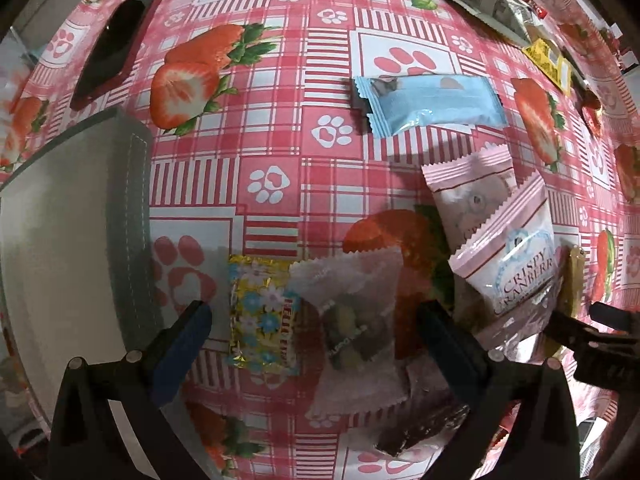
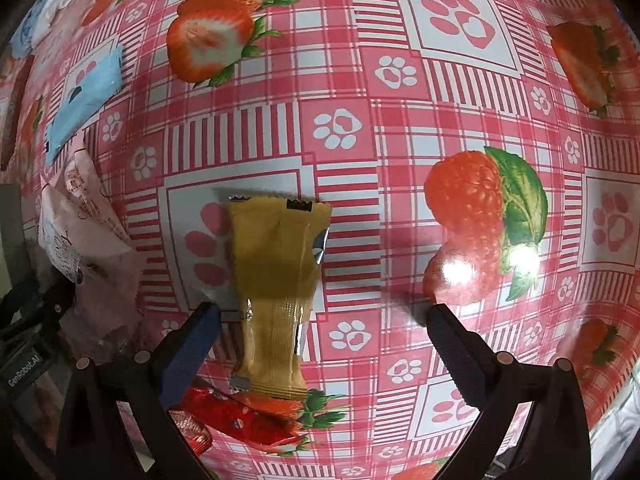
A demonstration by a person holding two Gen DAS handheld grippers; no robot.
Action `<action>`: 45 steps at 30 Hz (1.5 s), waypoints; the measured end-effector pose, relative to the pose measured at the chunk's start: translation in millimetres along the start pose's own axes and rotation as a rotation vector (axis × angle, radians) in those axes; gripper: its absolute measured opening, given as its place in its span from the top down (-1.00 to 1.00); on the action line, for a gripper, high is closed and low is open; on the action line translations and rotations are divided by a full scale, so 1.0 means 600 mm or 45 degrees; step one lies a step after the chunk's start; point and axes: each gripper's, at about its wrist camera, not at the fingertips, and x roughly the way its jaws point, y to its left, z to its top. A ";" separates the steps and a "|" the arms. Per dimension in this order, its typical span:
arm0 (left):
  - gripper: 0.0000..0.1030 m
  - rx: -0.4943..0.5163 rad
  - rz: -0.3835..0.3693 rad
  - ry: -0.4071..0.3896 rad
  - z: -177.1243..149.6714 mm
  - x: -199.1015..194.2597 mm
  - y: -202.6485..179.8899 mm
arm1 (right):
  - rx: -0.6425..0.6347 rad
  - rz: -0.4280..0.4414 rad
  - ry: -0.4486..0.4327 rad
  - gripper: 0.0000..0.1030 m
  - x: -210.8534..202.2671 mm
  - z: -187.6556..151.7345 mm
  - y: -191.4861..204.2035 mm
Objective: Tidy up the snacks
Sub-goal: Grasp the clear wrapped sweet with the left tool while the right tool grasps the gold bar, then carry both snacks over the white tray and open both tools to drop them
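My left gripper (image 1: pixel 316 320) is open above a clear packet of nuts (image 1: pixel 356 328) that lies beside a yellow flowered candy packet (image 1: pixel 262 316). Two pink cranberry packets (image 1: pixel 516 264) lie to the right, a light blue packet (image 1: pixel 430 104) farther off. My right gripper (image 2: pixel 324 324) is open over a mustard-yellow packet (image 2: pixel 276 284), which lies between the jaws nearer the left finger. A red packet (image 2: pixel 248 424) lies under its near end. The left gripper shows at the left edge of the right wrist view (image 2: pixel 36 308).
A grey box (image 1: pixel 68 240) stands left of the left gripper. A dark red tray (image 1: pixel 116 48) lies at the far left. Several more packets (image 1: pixel 492 8) lie at the far right. The tablecloth (image 2: pixel 400 140) is pink with strawberries and paw prints.
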 end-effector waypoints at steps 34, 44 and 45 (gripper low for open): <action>0.42 0.085 -0.110 -0.061 -0.062 -0.194 0.084 | -0.165 0.265 -0.114 0.53 -0.101 -0.022 0.045; 0.42 0.085 -0.146 -0.104 -0.046 -0.182 0.046 | -0.190 0.273 -0.145 0.53 -0.138 -0.046 0.063; 0.42 0.087 -0.147 -0.113 -0.047 -0.187 0.051 | -0.192 0.275 -0.152 0.53 -0.143 -0.047 0.063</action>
